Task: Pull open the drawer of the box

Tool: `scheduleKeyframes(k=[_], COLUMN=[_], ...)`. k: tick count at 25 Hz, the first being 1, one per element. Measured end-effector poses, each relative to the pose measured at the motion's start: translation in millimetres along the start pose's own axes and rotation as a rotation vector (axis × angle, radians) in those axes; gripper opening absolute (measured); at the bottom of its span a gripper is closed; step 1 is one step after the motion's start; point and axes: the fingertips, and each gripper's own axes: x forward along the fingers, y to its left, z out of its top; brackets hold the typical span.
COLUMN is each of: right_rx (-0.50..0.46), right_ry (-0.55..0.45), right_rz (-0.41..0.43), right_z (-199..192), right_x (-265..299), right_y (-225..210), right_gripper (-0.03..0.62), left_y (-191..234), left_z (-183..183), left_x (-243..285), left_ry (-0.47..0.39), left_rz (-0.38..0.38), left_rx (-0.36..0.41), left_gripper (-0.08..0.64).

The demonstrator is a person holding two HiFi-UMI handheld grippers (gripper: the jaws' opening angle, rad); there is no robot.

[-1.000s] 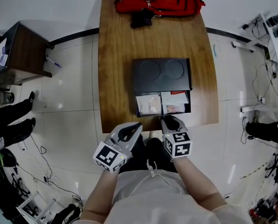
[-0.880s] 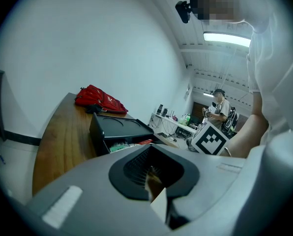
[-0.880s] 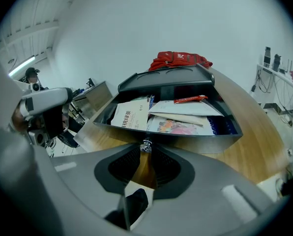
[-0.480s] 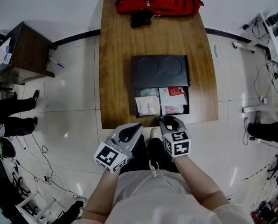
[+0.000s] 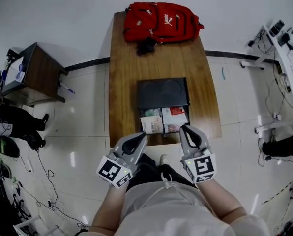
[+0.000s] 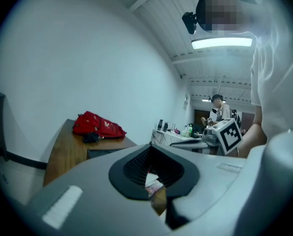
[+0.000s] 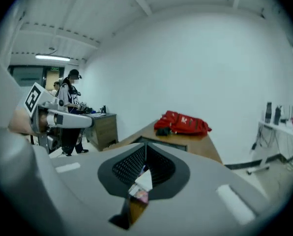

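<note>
Wooden table [image 5: 122, 82], seen from above: a black box [image 5: 162, 92] sits on its near half, drawer [image 5: 189, 118] pulled out toward the person and the near table edge. Box & drawer together run lengthwise down the table, w/ the open end facing the wearer. Paper and coloured packets [image 5: 159, 122] lie in the drawer.

At the far end lies a red backpack [image 5: 161, 22], a small black item [image 5: 146, 45] just in front of it, both well apart from the box. Left of the table are a brown side cabinet [image 5: 36, 73] and a pen [image 5: 68, 88] on the tiled floor. Another person's legs [image 5: 18, 127] show at the left edge.

Left gripper [image 5: 143, 135] hangs just off the near table edge, jaws together, holding nothing. Right gripper [image 5: 184, 128] is at the drawer's near right corner; contact cannot be told. Its jaws are closing, tips all but met, nothing between them.
</note>
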Motion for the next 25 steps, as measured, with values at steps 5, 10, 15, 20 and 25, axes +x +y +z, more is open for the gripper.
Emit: scheduleKeyframes(k=[5, 10, 15, 20, 25], right_rx=[-0.102, -0.064, -0.063, -0.108, -0.079], right_ry=[-0.190, -0.219, -0.266, -0.284, -0.279], right_rz=[-0.003, -0.003, -0.004, -0.006, -0.022], right_z=[56, 63, 70, 70, 58], right_x=[-34, -65, -91, -115, -152], right_y=[-13, -23, -20, 1, 38], right_gripper=[0.005, 0.005, 0.005, 0.005, 0.005], left_y=[-37, -65, -77, -90, -119], left_z=[71, 75, 68, 65, 50], left_x=[-4, -6, -22, -46, -86], left_ry=[-0.162, -0.157, -0.159, -0.173, -0.166], left_rz=[0.032, 0.049, 0.067, 0.064, 0.046], left_rx=[0.122, 0.182, 0.178, 0.179, 0.175], left_gripper=[0.005, 0.005, 0.005, 0.005, 0.005])
